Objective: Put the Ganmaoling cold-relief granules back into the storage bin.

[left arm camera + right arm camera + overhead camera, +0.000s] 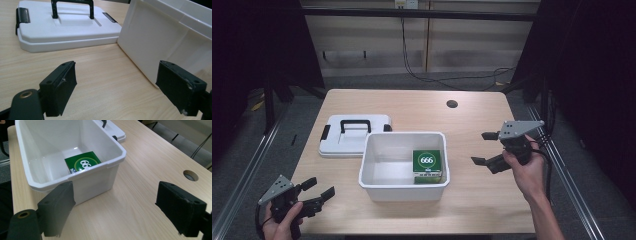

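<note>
The surface (472, 195) looked like pale wood laminate, smooth and matt, with fine straight grain. On it the tub (404, 188) was white plastic, its walls smooth with a soft sheen and a glossy patch on the inner floor. Inside the tub, the green box (427, 161) seemed printed card, slightly glossy. Left of the tub lay the lid (337, 145), the same smooth white plastic, with a black plastic handle (356, 122) and clips. The left tool (323, 188) and right tool (482, 148) had matt black jaws, scuffed pale at the edges, and each carried a dull grey plate.
</note>
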The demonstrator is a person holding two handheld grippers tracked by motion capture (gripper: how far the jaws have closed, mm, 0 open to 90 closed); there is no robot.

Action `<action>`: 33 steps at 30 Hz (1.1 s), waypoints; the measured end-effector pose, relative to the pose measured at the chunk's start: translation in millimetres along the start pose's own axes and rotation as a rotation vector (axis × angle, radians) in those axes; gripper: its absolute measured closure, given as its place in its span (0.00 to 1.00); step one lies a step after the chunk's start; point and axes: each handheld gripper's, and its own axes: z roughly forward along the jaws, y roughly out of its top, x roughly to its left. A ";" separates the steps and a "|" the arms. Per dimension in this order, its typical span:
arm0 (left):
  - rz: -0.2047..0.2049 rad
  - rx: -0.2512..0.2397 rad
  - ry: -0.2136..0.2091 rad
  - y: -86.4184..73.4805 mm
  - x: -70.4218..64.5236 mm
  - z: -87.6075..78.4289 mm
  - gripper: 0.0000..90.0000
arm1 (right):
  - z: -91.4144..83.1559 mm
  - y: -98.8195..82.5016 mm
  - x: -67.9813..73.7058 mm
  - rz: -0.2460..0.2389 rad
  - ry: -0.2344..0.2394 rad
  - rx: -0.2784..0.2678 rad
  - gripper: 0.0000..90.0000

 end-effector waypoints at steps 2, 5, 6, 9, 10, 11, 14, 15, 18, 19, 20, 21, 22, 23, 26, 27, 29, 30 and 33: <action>-0.003 0.001 0.000 0.0 -0.4 0.3 0.18 | -2.5 -4.8 0.2 0.012 -0.006 -0.009 0.16; -0.001 0.002 -0.001 0.0 -0.2 0.6 0.18 | -3.4 -12.4 0.7 0.040 -0.012 -0.022 0.16; -0.003 0.001 -0.001 0.0 -0.3 0.7 0.18 | -3.1 -15.1 0.7 0.051 -0.015 -0.021 0.16; -0.004 0.000 -0.004 -0.1 -0.3 0.5 0.18 | -2.0 -24.4 0.4 0.076 -0.023 -0.019 0.16; -0.003 0.000 -0.003 0.0 -0.1 0.3 0.18 | -2.1 -28.2 0.2 0.086 -0.032 -0.020 0.16; -0.006 0.000 -0.002 0.0 -0.2 0.5 0.18 | -2.5 -32.3 0.2 0.097 -0.044 -0.029 0.16; -0.003 0.000 -0.007 0.3 -0.7 1.0 0.18 | -3.7 -44.7 -2.1 0.128 -0.047 -0.040 0.16; -0.002 0.000 -0.006 0.3 -1.0 1.1 0.18 | -4.7 -48.5 -2.9 0.139 -0.053 -0.047 0.16; 0.001 0.000 -0.007 0.4 -0.9 0.5 0.18 | -7.2 -60.6 -6.2 0.168 -0.070 -0.060 0.16; 0.002 0.002 -0.008 0.2 -0.4 0.7 0.18 | -7.8 -64.4 -7.2 0.175 -0.076 -0.059 0.16; -0.008 0.001 -0.007 -0.1 -0.7 1.4 0.18 | -8.7 -68.9 -8.5 0.186 -0.077 -0.058 0.16; -0.001 0.008 -0.009 -0.2 -0.3 1.5 0.18 | -9.3 -71.6 -9.5 0.194 -0.077 -0.060 0.16; 0.000 0.009 -0.010 -0.2 -0.5 1.9 0.18 | -10.2 -75.1 -11.0 0.200 -0.078 -0.059 0.16; 0.003 0.009 -0.011 -0.2 -0.6 1.9 0.18 | -11.7 -78.0 -12.4 0.206 -0.092 -0.051 0.16; 0.004 0.009 -0.010 -0.4 -0.4 1.4 0.18 | -15.9 -90.5 -18.1 0.227 -0.123 -0.058 0.16; 0.001 0.008 -0.009 -0.4 -0.6 1.4 0.18 | -16.7 -95.7 -20.0 0.238 -0.137 -0.056 0.15; 0.005 0.009 -0.009 -0.2 -0.5 1.5 0.18 | -16.3 -105.8 -23.6 0.271 -0.136 -0.045 0.16; 0.006 0.010 -0.010 -0.2 -0.6 1.7 0.18 | -15.6 -110.2 -25.7 0.277 -0.129 -0.030 0.15; 0.004 0.011 -0.012 -0.2 -0.8 1.8 0.18 | -11.7 -120.0 -30.6 0.295 -0.146 0.014 0.15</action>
